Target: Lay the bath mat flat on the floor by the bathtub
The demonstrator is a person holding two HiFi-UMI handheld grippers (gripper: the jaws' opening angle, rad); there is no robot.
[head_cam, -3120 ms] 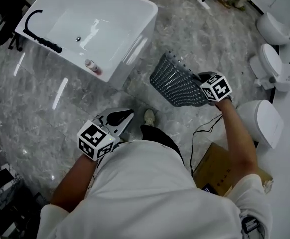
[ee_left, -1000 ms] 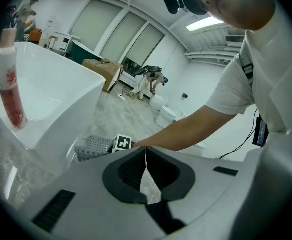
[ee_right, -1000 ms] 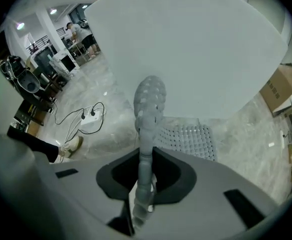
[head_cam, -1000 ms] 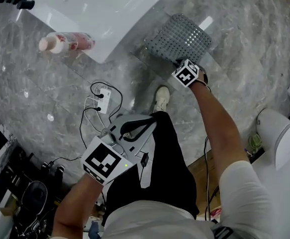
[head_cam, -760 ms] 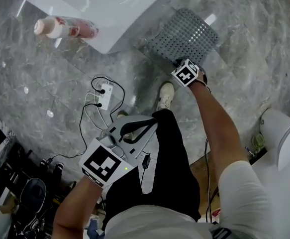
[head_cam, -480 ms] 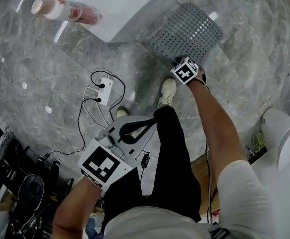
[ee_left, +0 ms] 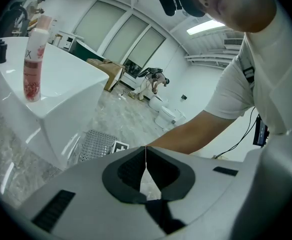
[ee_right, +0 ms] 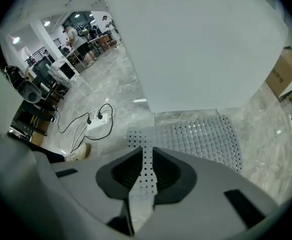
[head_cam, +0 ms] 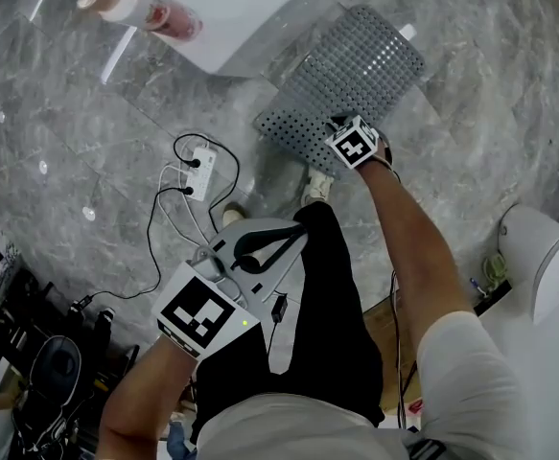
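Observation:
The grey perforated bath mat (head_cam: 361, 60) lies on the marble floor beside the white bathtub (head_cam: 241, 8); its near end (head_cam: 293, 127) is bent towards me. My right gripper (head_cam: 333, 125) is low at that near edge. In the right gripper view a strip of the mat (ee_right: 147, 154) runs between the jaws of the right gripper (ee_right: 147, 160), which are closing on it. The rest of the mat (ee_right: 201, 136) spreads out ahead under the tub wall (ee_right: 196, 49). My left gripper (head_cam: 296, 230) hangs shut and empty over my leg, far from the mat (ee_left: 94, 144).
A pink bottle (head_cam: 140, 10) stands on the tub's corner. A white power strip with black cables (head_cam: 198, 166) lies on the floor left of my shoe (head_cam: 317, 188). A toilet (head_cam: 547, 266) stands at the right. Dark equipment (head_cam: 30, 372) crowds the lower left.
The near end of the mat has spread out to the left and towards me. My right gripper has drawn back slightly with it. The left gripper has barely moved.

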